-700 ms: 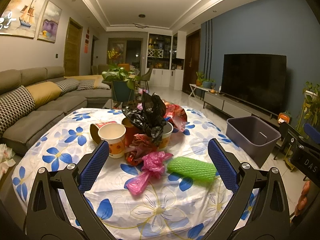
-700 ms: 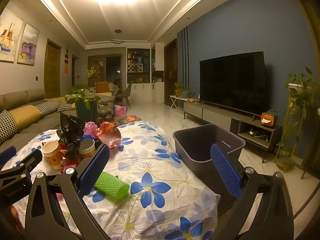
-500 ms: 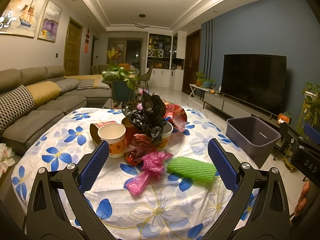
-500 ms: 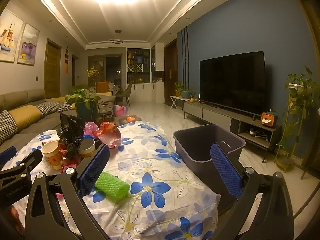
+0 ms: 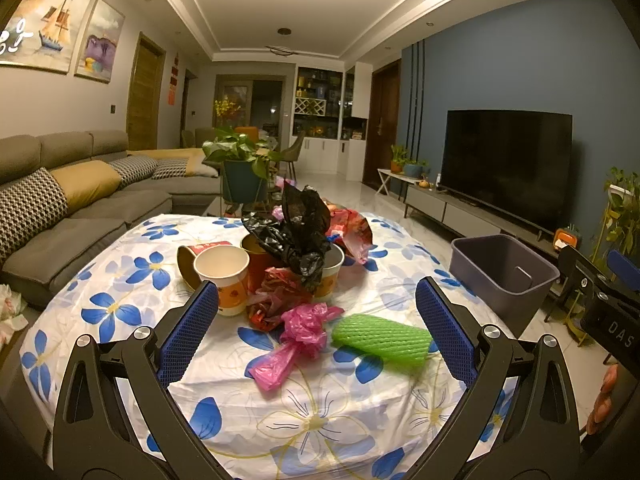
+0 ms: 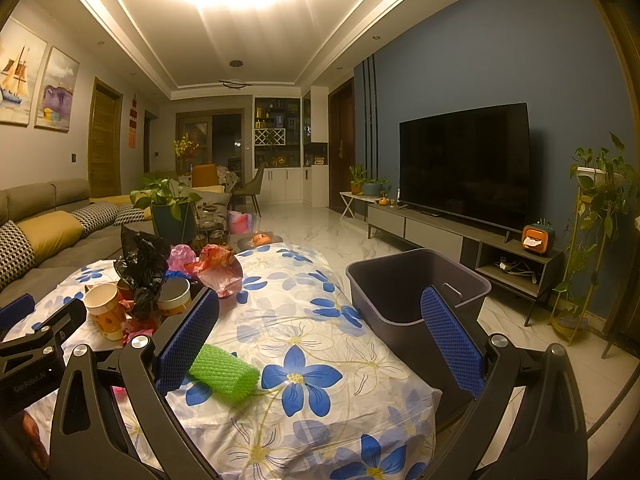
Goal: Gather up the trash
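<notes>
Here, a worktop draped in a white cloth printed with blue flowers (image 5: 320, 424) carries a heap of litter, and a dark grey rectangular plastic bin (image 6: 416, 288) stands on the floor just beside its right edge, apparently empty as far as its interior shows. At the centre of the cloth sits a crumpled black plastic bag (image 5: 300, 232) piled over printed paper cups (image 5: 224, 276), with crushed red wrappers (image 5: 276, 292) around them. Nearer the front edge lie a knotted pink plastic bag (image 5: 296, 340) and, just beside it on the right, a green foam mesh fruit sleeve (image 5: 380, 338). The left claw (image 5: 316, 336) hangs released and holds nothing, its blue pads framing the pink bag and the sleeve; the right claw (image 6: 320, 340) is likewise spread wide and empty, with the sleeve near its left pad and the bin behind its right one. Collection looks barely begun, and the sensible opening is likely the loose front pieces: lower squarely over the sleeve, pinch it across its short width since the foam will probably squash, lift clear of the cloth so the fabric does not drag, then release well inside the bin's rim.
</notes>
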A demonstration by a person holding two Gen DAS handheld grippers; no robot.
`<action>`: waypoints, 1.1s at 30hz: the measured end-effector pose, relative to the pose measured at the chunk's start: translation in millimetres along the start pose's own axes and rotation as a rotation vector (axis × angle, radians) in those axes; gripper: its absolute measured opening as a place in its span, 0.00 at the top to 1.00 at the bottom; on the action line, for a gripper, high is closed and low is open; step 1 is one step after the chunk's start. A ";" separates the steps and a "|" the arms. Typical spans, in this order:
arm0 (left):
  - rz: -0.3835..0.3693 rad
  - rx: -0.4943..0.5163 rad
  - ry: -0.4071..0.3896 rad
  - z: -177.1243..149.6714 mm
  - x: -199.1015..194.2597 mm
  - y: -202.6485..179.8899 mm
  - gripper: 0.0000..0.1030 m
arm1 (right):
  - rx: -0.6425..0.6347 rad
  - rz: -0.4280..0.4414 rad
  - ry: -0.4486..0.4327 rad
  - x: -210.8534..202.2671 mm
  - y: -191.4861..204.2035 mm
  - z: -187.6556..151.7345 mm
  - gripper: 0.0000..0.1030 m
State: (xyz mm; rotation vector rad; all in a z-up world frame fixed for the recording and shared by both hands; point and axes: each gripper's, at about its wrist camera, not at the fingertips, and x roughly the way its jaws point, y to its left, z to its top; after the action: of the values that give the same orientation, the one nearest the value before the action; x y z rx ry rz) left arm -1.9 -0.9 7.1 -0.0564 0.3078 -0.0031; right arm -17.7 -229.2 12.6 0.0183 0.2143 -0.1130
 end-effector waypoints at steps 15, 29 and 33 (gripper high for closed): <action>-0.003 -0.004 -0.001 0.1 -0.4 0.7 0.05 | 0.002 0.001 0.001 -0.5 -0.7 0.5 0.05; -0.004 -0.007 -0.001 0.8 -0.6 1.5 0.05 | 0.002 0.000 -0.001 0.0 -0.8 -0.2 0.05; -0.005 -0.009 0.000 1.2 -0.9 1.1 0.05 | 0.002 0.000 0.000 0.2 -0.9 -0.2 0.05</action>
State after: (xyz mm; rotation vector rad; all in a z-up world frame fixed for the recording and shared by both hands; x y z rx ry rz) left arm -2.4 0.2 8.5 -0.0656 0.3074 -0.0062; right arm -17.7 -230.1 12.4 0.0203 0.2139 -0.1132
